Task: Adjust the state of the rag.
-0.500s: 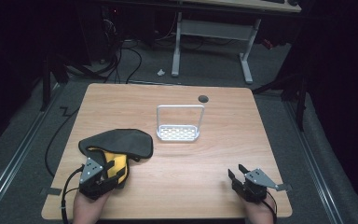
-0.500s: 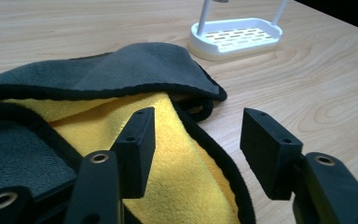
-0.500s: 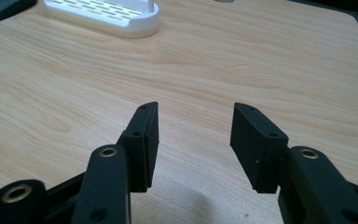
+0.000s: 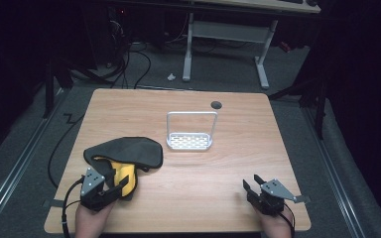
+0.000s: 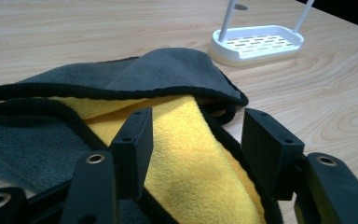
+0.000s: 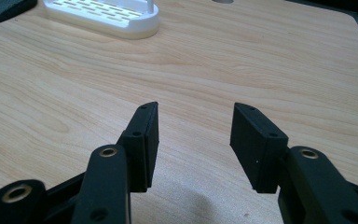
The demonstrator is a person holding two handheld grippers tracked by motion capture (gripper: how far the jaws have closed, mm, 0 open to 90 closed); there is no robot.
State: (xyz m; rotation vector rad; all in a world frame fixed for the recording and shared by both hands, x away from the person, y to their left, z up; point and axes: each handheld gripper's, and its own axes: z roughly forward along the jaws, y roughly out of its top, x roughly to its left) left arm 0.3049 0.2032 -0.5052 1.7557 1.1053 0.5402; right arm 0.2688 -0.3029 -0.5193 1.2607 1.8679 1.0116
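Note:
A crumpled cloth (image 4: 129, 152), dark grey outside and yellow inside, lies at the front left of the wooden table (image 4: 228, 173). My left gripper (image 4: 118, 184) is open, its jaws straddling the cloth's yellow fold (image 5: 186, 154) at the near end. The right gripper (image 4: 250, 186) stands open at the front right over bare wood, with nothing between its fingers (image 6: 144, 140). A white slotted rack (image 4: 190, 139) with a wire hoop handle sits near the table's middle, seen also as the rack (image 5: 257, 43) and the rack (image 6: 103, 14) in the two gripper views.
A round cable hole (image 4: 216, 104) sits near the table's far edge. Cables (image 4: 129, 69) and a white desk frame (image 4: 228, 34) lie on the dark floor beyond. Bare wood stretches between the cloth and the right gripper.
The left gripper has crept slightly forward over the cloth's yellow part. The right gripper and the rack stay where they were.

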